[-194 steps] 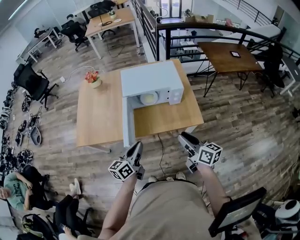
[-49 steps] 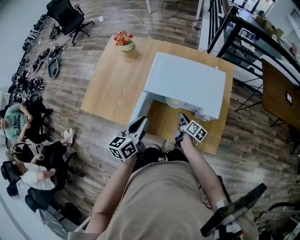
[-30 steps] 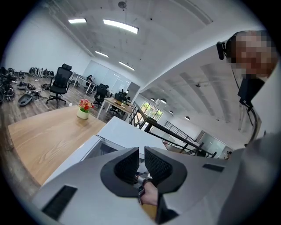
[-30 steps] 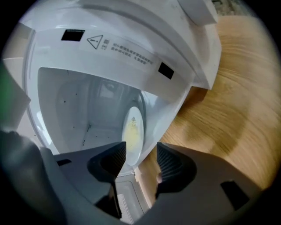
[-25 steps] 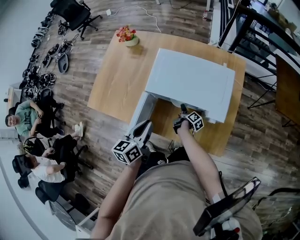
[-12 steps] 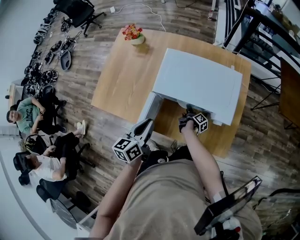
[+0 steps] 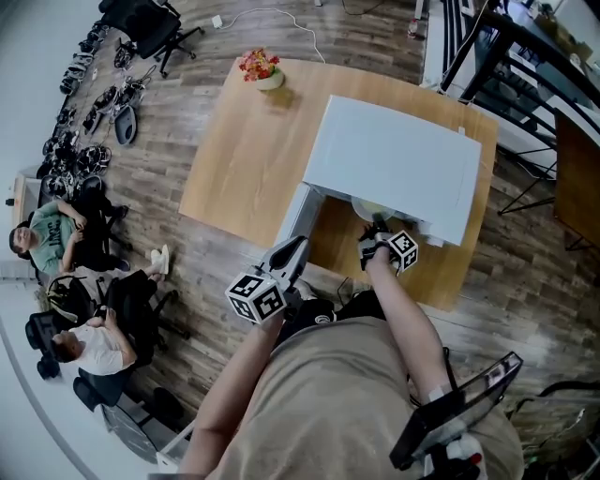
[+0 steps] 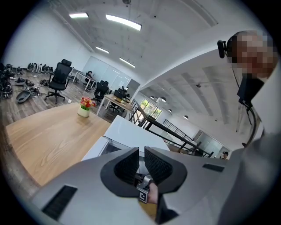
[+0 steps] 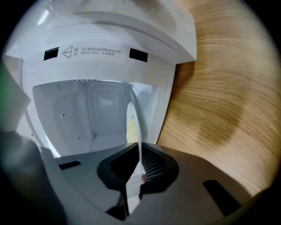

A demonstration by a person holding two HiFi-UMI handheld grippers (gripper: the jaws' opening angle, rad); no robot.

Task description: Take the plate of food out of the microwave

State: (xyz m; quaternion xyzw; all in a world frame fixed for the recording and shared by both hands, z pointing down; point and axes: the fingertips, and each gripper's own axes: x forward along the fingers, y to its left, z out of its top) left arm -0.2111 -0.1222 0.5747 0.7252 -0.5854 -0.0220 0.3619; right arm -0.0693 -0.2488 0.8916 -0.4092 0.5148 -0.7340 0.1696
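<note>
Plate edge-on — food barely visible.

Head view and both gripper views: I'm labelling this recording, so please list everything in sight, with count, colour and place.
microwave: one, white, on the table, door open.
plate of food: one, white with yellowish food, at the microwave's mouth.
table: one, light wood, centre.
flower pot: one, red flowers, table's far corner.
office chairs: several, black, floor at upper left.
seated people: two, left edge.
railing: one, black, upper right.
left gripper: one, grey, jaws slightly apart, empty, near the table's near edge.
right gripper: one, grey, jaws just closed on the plate's rim.
</note>
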